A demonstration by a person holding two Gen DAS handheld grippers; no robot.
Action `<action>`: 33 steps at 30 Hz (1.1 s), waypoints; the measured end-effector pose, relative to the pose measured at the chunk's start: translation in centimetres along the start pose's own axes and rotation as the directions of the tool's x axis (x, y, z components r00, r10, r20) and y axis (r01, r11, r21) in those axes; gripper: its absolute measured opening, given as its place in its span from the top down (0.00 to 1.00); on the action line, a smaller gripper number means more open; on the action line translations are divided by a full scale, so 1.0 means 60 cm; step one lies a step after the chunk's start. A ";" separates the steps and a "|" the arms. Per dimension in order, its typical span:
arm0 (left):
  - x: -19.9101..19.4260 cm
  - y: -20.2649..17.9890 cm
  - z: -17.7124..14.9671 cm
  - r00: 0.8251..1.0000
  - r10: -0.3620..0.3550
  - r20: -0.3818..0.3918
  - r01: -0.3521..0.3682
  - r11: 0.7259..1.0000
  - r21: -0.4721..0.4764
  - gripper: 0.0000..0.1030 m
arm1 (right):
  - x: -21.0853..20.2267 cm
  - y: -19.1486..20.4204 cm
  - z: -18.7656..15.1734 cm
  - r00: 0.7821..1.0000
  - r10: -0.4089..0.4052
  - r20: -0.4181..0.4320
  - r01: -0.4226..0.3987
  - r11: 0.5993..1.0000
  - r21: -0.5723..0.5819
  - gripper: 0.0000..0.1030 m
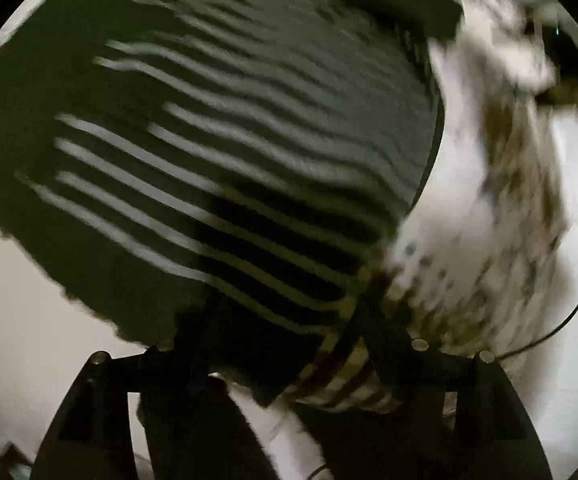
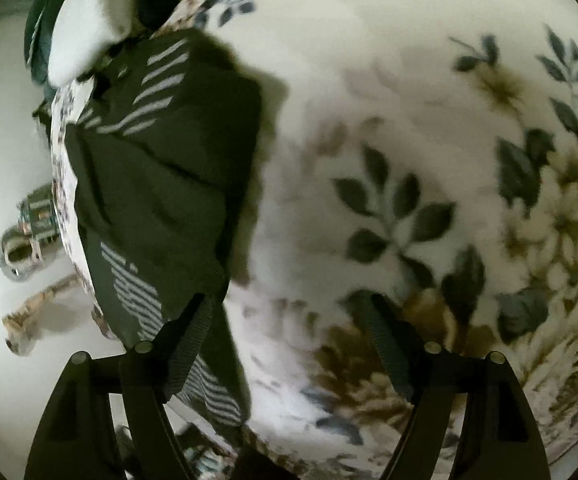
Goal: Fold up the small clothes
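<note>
Left gripper point(image 1: 277, 344), jaws apart, hovers blurred over dark striped garment point(image 1: 229, 140) filling its view from 6 to 12 o'clock, while right gripper point(image 2: 289, 320), jaws apart, sits above floral cloth point(image 2: 429, 200), garment point(image 2: 161, 168) at 9 o'clock, metal object point(image 2: 21, 248) beyond.

Striped dark garment point(image 2: 161, 184) lies on floral bedspread point(image 2: 409, 120).

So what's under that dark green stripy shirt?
The stripy shirt lies on a white flowery cloth, which peeks out all around it. What's beneath the cloth is covered. The right gripper is open beside the shirt.
</note>
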State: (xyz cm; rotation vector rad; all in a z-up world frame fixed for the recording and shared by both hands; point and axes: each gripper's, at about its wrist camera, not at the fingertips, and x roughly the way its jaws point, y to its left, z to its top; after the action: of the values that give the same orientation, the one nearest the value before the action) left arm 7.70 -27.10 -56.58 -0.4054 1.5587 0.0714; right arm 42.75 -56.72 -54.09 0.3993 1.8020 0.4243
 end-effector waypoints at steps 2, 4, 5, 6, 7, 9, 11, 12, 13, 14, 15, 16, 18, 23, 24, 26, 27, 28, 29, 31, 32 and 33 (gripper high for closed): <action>0.028 -0.016 -0.003 0.997 0.077 0.006 -0.078 0.996 0.046 0.57 | 0.009 -0.003 0.015 0.999 0.036 0.016 -0.036 0.999 0.010 0.22; 0.031 -0.019 0.002 0.992 0.118 0.045 -0.120 0.992 0.048 0.93 | 0.024 0.003 0.040 0.994 0.096 0.049 -0.097 0.995 0.017 0.22; 0.023 -0.016 0.005 0.991 0.117 0.062 -0.119 0.992 0.034 0.94 | 0.028 0.005 0.049 0.991 0.118 0.056 -0.119 0.993 0.021 0.22; 0.013 -0.014 0.008 0.990 0.113 0.079 -0.116 0.993 0.028 0.95 | 0.037 0.009 0.065 0.986 0.155 0.066 -0.157 0.987 0.029 0.22; 0.004 -0.011 0.009 0.989 0.114 0.093 -0.117 0.993 0.027 0.95 | 0.044 0.011 0.075 0.981 0.177 0.075 -0.180 0.983 0.037 0.22; -0.017 -0.006 0.013 0.985 0.117 0.123 -0.121 0.992 0.025 0.95 | 0.067 0.017 0.104 0.974 0.211 0.083 -0.216 0.975 0.058 0.16; -0.043 0.004 0.016 0.982 0.114 0.151 -0.117 0.993 0.014 0.95 | 0.085 0.018 0.123 0.973 0.216 0.083 -0.224 0.970 0.096 0.13; -0.059 0.011 0.019 0.980 0.111 0.167 -0.114 0.993 0.010 0.95 | 0.090 0.019 0.129 0.970 0.227 0.090 -0.236 0.966 0.109 0.13; -0.071 0.014 0.021 0.978 0.110 0.180 -0.113 0.994 0.008 0.95 | 0.091 0.022 0.132 0.967 0.237 0.095 -0.247 0.963 0.107 0.13; -0.088 0.019 0.024 0.974 0.107 0.198 -0.110 0.994 0.005 0.95 | 0.088 0.033 0.135 0.965 0.239 0.111 -0.249 0.965 0.086 0.24; -0.100 0.024 0.025 0.973 0.101 0.209 -0.103 0.995 -0.001 0.95 | 0.084 0.041 0.135 0.963 0.240 0.121 -0.250 0.966 0.068 0.39; -0.116 0.034 0.028 0.971 0.089 0.223 -0.089 0.996 -0.009 0.95 | 0.082 0.055 0.136 0.968 0.223 0.115 -0.230 0.972 0.048 0.82; -0.147 0.054 0.036 0.965 0.071 0.251 -0.068 0.998 -0.020 0.95 | 0.071 0.080 0.134 0.976 0.175 0.129 -0.180 0.983 0.026 0.93; -0.199 0.113 0.052 0.955 0.016 0.295 0.008 0.997 -0.082 0.95 | 0.014 0.185 0.119 0.982 0.106 0.158 -0.098 0.994 -0.054 0.93; -0.213 0.136 0.058 0.952 0.001 0.306 0.032 0.994 -0.101 0.95 | -0.006 0.220 0.117 0.982 0.090 0.169 -0.077 0.994 -0.080 0.94; -0.232 0.172 0.063 0.949 -0.016 0.315 0.062 0.989 -0.135 0.95 | -0.035 0.294 0.117 0.980 0.069 0.187 -0.047 0.991 -0.123 0.94; -0.239 0.200 0.068 0.947 -0.031 0.319 0.087 0.983 -0.163 0.95 | -0.044 0.320 0.120 0.980 0.057 0.193 -0.033 0.991 -0.129 0.94; -0.242 0.230 0.074 0.947 -0.045 0.319 0.113 0.973 -0.200 0.95 | -0.049 0.348 0.123 0.979 0.049 0.196 -0.022 0.991 -0.134 0.94; -0.243 0.255 0.081 0.946 -0.055 0.321 0.134 0.963 -0.233 0.95 | -0.048 0.386 0.130 0.979 0.035 0.200 -0.008 0.991 -0.136 0.94; -0.238 0.316 0.095 0.941 -0.085 0.327 0.190 0.933 -0.304 0.95 | -0.034 0.462 0.149 0.977 -0.010 0.211 0.042 0.989 -0.144 0.95; -0.235 0.345 0.100 0.938 -0.100 0.331 0.215 0.918 -0.333 0.95 | -0.022 0.499 0.162 0.975 -0.037 0.221 0.071 0.987 -0.146 0.95; -0.228 0.382 0.110 0.935 -0.118 0.335 0.244 0.899 -0.363 0.95 | -0.001 0.542 0.178 0.973 -0.061 0.222 0.094 0.985 -0.144 0.95</action>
State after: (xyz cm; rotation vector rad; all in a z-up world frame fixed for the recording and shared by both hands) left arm 6.87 -0.91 -48.19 -0.8256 1.1863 0.2974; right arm 54.78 -27.43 -41.11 0.2560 1.5557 0.4438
